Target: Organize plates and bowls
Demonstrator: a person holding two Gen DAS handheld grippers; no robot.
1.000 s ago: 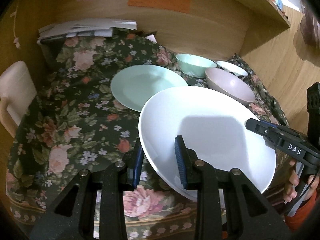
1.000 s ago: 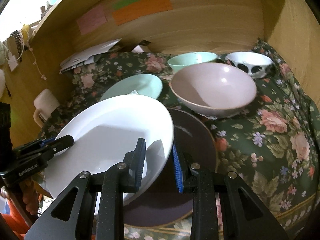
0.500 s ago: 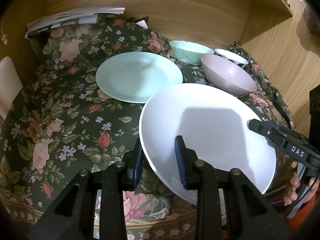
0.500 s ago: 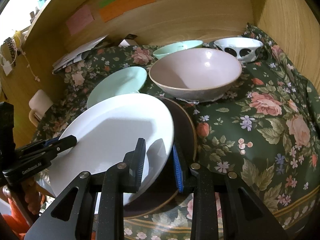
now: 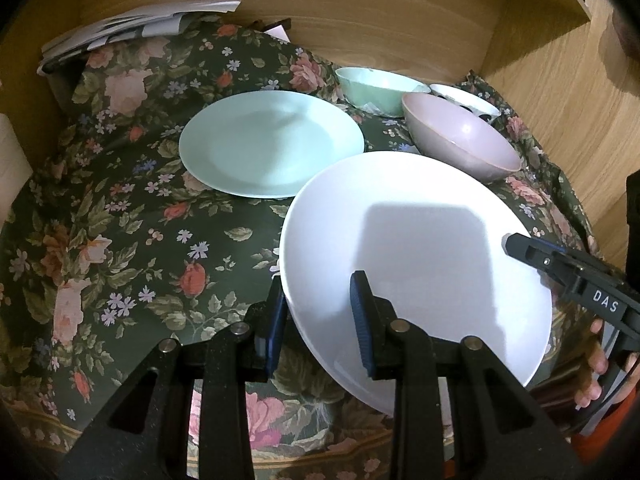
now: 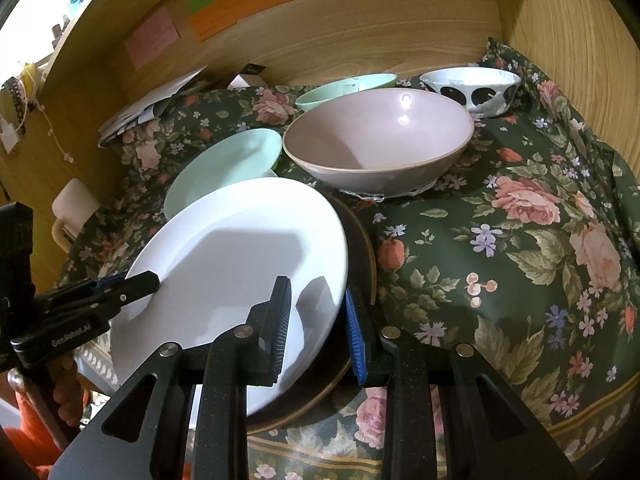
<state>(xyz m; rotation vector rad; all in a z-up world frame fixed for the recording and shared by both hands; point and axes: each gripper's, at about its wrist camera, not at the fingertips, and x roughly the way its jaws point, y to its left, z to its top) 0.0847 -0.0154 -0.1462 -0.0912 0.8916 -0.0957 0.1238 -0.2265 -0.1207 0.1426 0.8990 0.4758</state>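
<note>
The fingers (image 5: pixel 357 322) of the left gripper (image 5: pixel 318 322) straddled the near-left rim of the white plate (image 5: pixel 420 240), one pad above and one below; a gap showed between the pads and the rim, so whether they were actually pinching it could not be told. The right gripper (image 6: pixel 318 326) likewise straddled the plate's opposite rim, its fingers (image 6: pixel 282 320) on the upper face and the other pad outside the edge; the grip there looked similar, firmness undetermined.

The white plate sat tilted over a dark brown plate (image 6: pixel 360 248) at the front edge of the counter, which was covered by a floral cloth (image 6: pixel 520 240). A mint plate (image 5: pixel 272 148) lay beyond it toward the middle, just apart. A pink bowl (image 6: pixel 380 140), a mint bowl (image 6: pixel 348 84) and a spotted white bowl (image 6: pixel 472 88) stood toward the back right corner.

Assessment: the step in hand appeared to be carrying the white plate with both grippers for stacking. Recommended practice: confirm both sets of pads are seated on the rim before lifting, keep the two grippers level and moving together so the plate does not twist out, clear the pink bowl's rim, and lower flat and centred onto the receiving plate. Glazed rims are slippery; slipping is the main risk.
</note>
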